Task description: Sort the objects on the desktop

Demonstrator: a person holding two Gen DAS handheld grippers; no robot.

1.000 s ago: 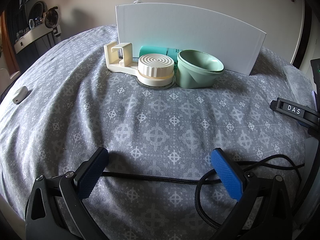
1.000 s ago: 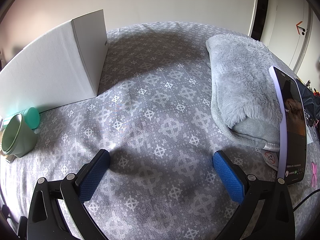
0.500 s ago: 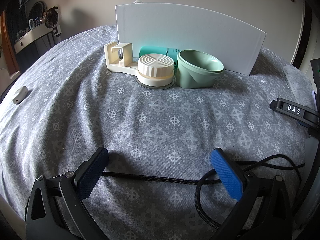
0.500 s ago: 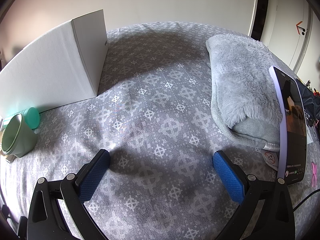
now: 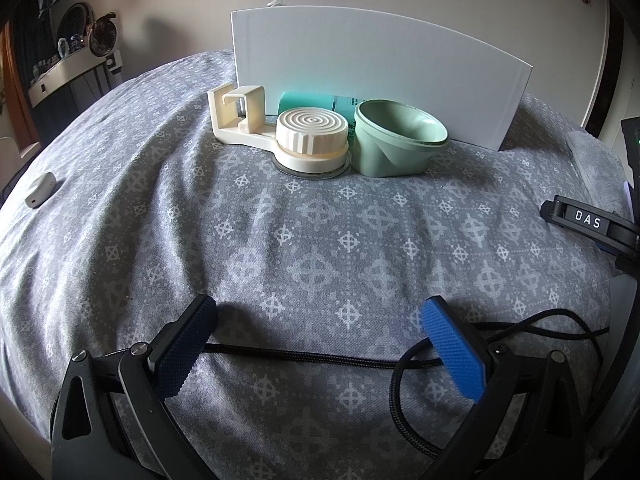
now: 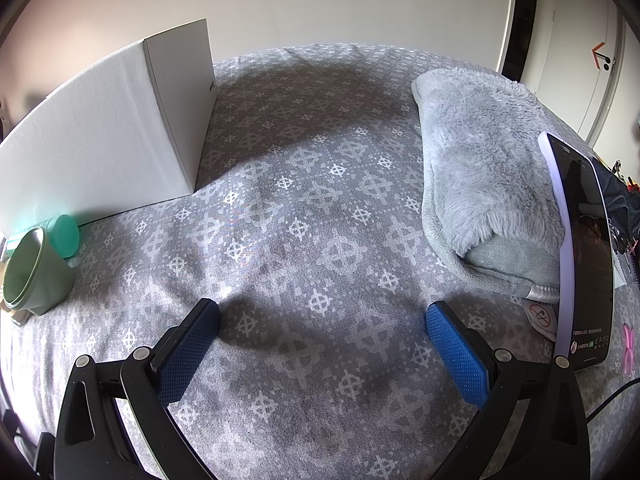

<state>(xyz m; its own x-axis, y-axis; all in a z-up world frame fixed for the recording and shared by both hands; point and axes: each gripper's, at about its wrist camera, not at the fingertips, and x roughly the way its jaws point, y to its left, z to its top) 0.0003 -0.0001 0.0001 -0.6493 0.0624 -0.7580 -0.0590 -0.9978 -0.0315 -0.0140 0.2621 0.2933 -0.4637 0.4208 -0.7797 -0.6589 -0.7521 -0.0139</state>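
Both tongs, left (image 5: 318, 328) and right (image 6: 322, 330), hover low over the bed (image 5: 320, 248), wide open and holding nothing. The green cup (image 5: 394, 140) and cream holder (image 5: 280, 136) stand before the white box (image 5: 372, 68), well ahead.

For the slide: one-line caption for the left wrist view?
Open left tongs face a cream suction holder and green cup before a white box.
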